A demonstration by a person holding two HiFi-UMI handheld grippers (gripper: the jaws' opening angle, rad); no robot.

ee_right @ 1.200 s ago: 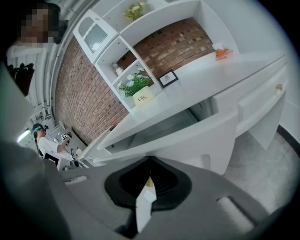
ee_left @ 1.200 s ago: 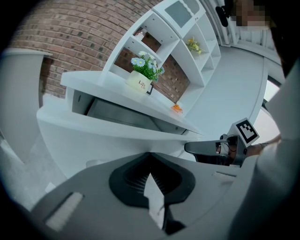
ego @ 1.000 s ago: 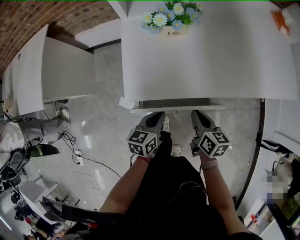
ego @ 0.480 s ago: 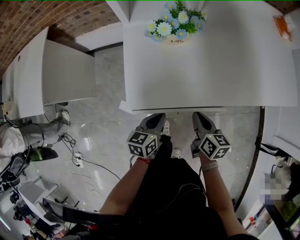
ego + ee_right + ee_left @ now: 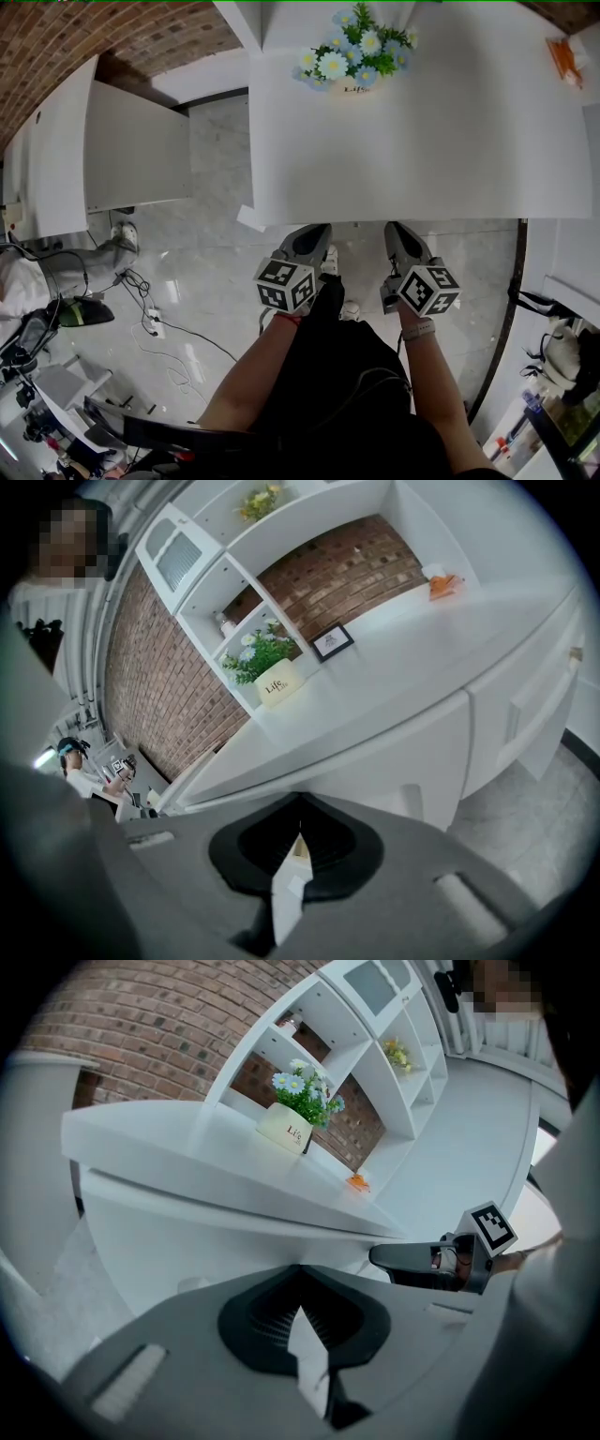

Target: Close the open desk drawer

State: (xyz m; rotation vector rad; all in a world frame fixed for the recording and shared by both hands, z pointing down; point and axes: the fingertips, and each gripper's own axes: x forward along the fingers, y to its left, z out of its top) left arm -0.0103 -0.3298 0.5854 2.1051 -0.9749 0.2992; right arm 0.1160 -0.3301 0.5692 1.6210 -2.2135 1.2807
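Nearby, flower pot tops desk.

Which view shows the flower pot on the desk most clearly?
The right gripper view: the pot stands side-on, with label and flowers clear. The left gripper view shows the pot side-on too, its label less legible. The head view sees the pot from above, mostly flowers.

The desk has a smooth, matt white top, like painted or laminated board. The floor under it is glossy, pale, stone-look tile that throws back the light. The brick wall is rough and matt. The left gripper and right gripper are matt grey plastic, and the person's clothing is black cloth.
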